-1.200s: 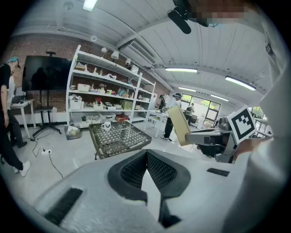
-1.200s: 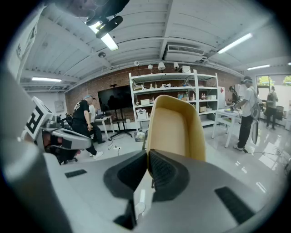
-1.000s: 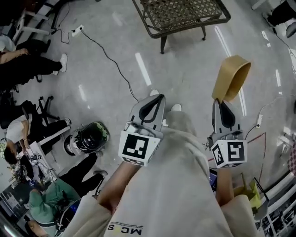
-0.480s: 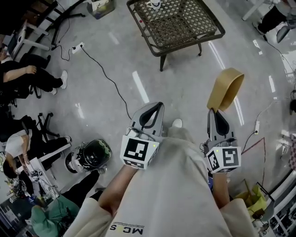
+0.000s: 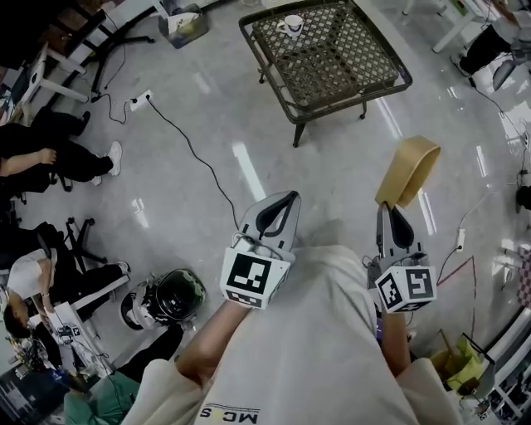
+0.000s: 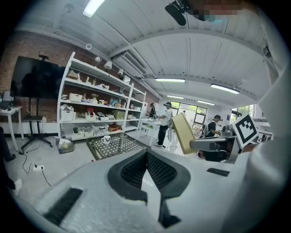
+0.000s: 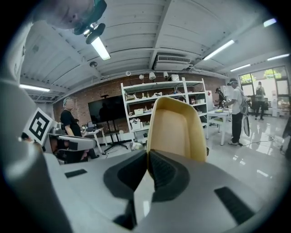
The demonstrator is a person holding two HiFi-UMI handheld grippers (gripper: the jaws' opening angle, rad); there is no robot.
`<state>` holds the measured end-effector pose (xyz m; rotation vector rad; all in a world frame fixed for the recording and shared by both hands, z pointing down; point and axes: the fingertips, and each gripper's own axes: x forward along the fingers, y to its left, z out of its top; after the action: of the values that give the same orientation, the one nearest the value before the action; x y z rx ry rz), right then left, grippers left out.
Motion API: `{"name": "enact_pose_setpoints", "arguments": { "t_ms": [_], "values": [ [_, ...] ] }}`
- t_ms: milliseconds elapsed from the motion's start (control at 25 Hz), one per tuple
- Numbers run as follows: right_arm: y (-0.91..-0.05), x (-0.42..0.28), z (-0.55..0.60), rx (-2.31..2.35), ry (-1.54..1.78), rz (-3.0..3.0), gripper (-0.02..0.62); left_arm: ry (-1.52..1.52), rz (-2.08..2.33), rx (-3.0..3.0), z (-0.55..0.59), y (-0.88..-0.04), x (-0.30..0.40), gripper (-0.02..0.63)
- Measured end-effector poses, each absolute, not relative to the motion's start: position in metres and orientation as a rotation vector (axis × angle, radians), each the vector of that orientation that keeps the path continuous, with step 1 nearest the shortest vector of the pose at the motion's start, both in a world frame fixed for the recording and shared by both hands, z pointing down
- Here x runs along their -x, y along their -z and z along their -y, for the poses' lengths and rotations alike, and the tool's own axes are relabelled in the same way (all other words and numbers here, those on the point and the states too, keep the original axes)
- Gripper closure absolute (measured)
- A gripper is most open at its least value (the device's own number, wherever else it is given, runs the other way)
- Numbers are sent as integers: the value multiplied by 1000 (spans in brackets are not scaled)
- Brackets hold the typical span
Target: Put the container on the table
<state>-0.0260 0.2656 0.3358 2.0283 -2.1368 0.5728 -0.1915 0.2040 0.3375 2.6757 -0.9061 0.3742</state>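
Glossy workshop floor (image 5: 332, 166), mesh table (image 5: 357, 102) with mug (image 5: 291, 25) well ahead of both grippers: right gripper (image 5: 387, 209) pinches the tan container (image 5: 406, 173) by one rim, upright beyond its tips; left gripper (image 5: 289, 197) pressed together, empty; risk: edge-hold slips, container drops.
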Motion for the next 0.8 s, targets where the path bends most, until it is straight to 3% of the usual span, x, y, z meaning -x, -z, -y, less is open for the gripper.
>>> {"name": "enact_pose_setpoints", "arguments": {
  "t_ms": [520,800],
  "values": [
    [-358,21,-198,-1936,-620,2238,566,-437,948,-2607,-152,-367,188,583],
    [-361,-30,-112,-1854,-604,2319,566,-467,1012,-2602,-71,-362,139,583]
  ]
}}
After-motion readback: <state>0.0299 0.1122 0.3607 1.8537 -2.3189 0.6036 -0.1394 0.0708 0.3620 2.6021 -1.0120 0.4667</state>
